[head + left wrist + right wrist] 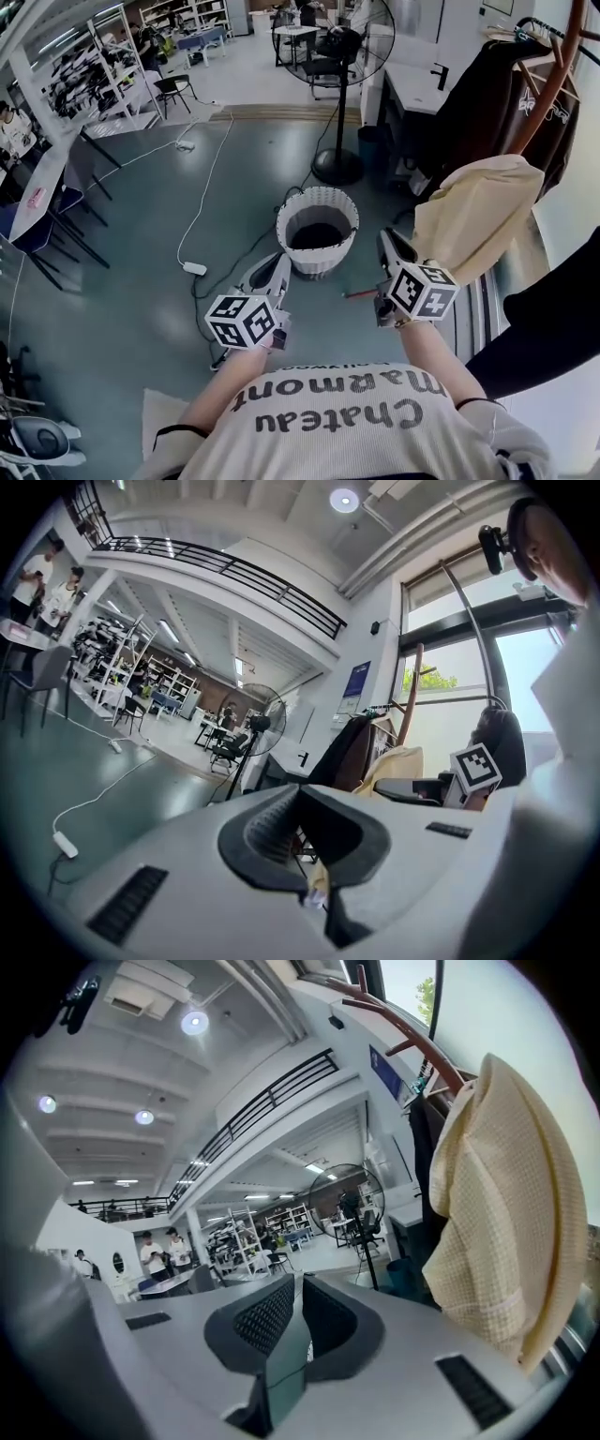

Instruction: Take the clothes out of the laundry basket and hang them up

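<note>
Holds the left gripper [277, 265] with jaws pressed together on nothing, near the laundry basket [314, 262] and short of its rim. Holds the right gripper [388, 242] likewise closed and empty. Leaves the cream garment [478, 220] draped on the rack [555, 80], just right of those fingertips and apart from them. Cannot tell what lies in the basket's dark inside.
</note>
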Demonstrator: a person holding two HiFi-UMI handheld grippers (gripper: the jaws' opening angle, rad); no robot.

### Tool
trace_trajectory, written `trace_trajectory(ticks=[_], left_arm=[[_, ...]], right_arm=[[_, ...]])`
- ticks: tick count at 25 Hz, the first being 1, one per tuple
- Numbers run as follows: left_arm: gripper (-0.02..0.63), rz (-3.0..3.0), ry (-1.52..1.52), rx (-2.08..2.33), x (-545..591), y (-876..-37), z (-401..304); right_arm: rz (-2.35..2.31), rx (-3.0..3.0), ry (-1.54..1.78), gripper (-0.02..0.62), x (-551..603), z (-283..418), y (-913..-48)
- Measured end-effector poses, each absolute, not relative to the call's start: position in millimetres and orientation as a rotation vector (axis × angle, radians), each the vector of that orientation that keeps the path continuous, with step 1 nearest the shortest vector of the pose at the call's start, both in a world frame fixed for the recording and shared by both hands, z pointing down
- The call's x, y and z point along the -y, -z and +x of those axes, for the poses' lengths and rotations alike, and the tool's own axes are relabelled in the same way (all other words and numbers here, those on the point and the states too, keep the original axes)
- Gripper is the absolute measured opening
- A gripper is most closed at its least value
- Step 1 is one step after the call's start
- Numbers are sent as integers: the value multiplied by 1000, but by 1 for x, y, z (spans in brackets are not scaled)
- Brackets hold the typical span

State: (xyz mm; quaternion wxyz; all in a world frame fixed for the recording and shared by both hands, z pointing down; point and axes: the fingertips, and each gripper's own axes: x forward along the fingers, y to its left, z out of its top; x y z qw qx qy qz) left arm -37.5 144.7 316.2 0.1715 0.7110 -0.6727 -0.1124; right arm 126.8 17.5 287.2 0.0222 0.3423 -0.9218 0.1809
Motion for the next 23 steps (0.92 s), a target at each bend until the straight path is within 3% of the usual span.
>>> trace_trajectory(ticks=[23], left_arm=[[9, 1973, 269, 1965, -168, -325, 0]], right_arm=[[832, 2864, -449, 43, -61, 141, -305]])
